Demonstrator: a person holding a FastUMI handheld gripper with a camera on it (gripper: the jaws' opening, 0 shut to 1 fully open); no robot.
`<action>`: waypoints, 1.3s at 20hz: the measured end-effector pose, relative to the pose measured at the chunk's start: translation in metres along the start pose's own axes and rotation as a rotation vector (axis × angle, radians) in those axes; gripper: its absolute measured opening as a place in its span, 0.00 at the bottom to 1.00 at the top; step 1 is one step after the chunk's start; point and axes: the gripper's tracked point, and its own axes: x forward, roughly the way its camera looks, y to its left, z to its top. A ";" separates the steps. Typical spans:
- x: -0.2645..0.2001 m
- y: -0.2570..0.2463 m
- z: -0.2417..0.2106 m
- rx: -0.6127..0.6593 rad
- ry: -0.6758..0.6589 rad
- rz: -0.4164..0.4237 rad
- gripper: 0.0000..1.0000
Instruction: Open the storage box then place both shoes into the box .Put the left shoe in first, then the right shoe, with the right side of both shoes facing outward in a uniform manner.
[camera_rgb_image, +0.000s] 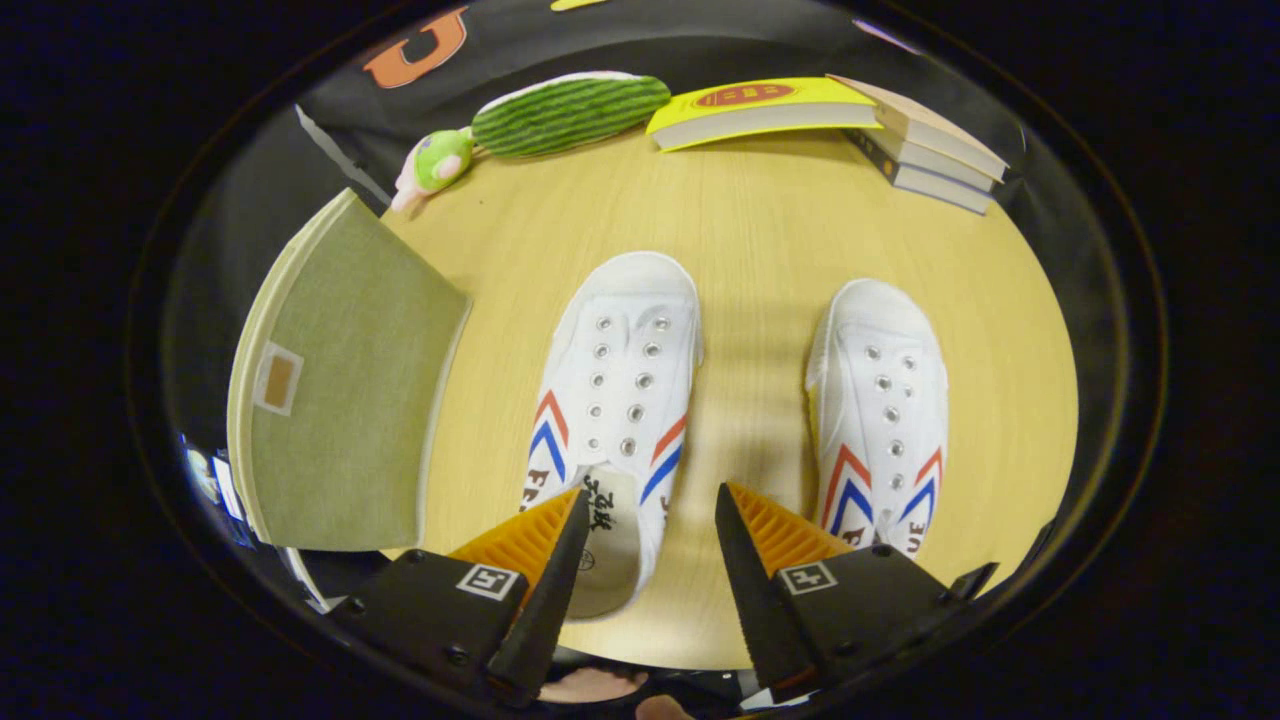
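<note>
so the gripper (648, 515) is hanging over the wooden table (760, 240) with its fingers spread wide, nothing pinched. The left shoe (615, 400) sits just ahead, heel end tucked under the left finger and partly into the gap between the two, toe pointing away. The right shoe (882, 400) lies beside it, apart, its heel just past the right finger. The storage box (345, 400), greenish fabric, lid on, stands off to the left of the shoes. Beyond them: a plush cucumber toy (545, 115) and some stacked books (850, 125)
</note>
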 end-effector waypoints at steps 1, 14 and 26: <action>0.004 -0.001 0.003 0.009 0.005 0.007 0.74; -0.011 0.023 0.010 0.273 -0.004 0.135 0.06; -0.183 0.142 0.024 0.228 -0.221 0.230 0.05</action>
